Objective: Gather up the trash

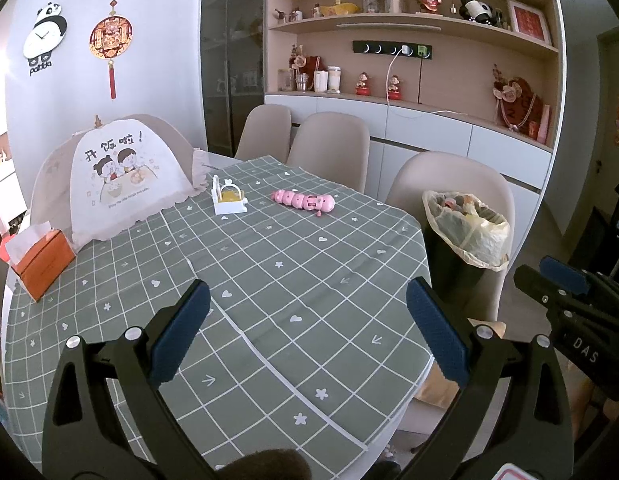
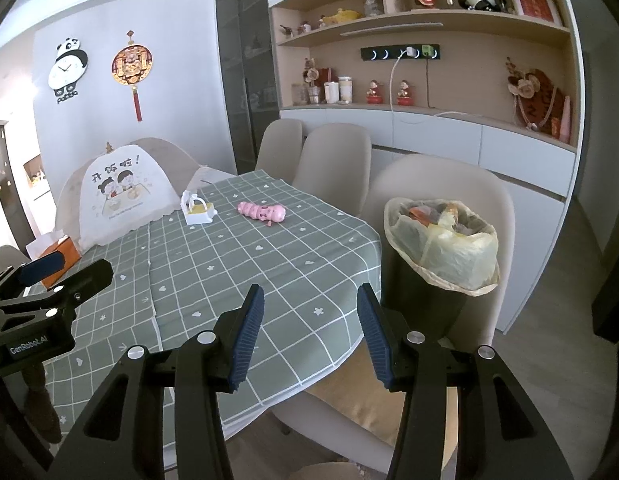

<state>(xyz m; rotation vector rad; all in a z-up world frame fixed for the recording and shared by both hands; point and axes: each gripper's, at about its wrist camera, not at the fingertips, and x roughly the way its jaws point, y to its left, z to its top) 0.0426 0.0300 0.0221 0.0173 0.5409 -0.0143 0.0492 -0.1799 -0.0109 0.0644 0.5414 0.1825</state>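
Right now I hold both tongs above the near end of the desk, which wears a grey-green checked cloth. My left tongs gape wide, with nothing between the blue pads; under them is bare cloth. My right tongs are parted too, less widely, and they also grip nothing; they hang over the desk's right edge.

Trash sits in the bin, a dark can lined with a pale bag, its mouth heaped with wrappers. It stands off the desk's right side, in front of a beige chair, just beyond my right tongs.

On the far half of the desk lie a pink toy and, to its left, a small white holder with something yellow in it; the two are near each other but apart. Further left stands a folding food cover, and beside it, at the left edge, an orange tissue box.
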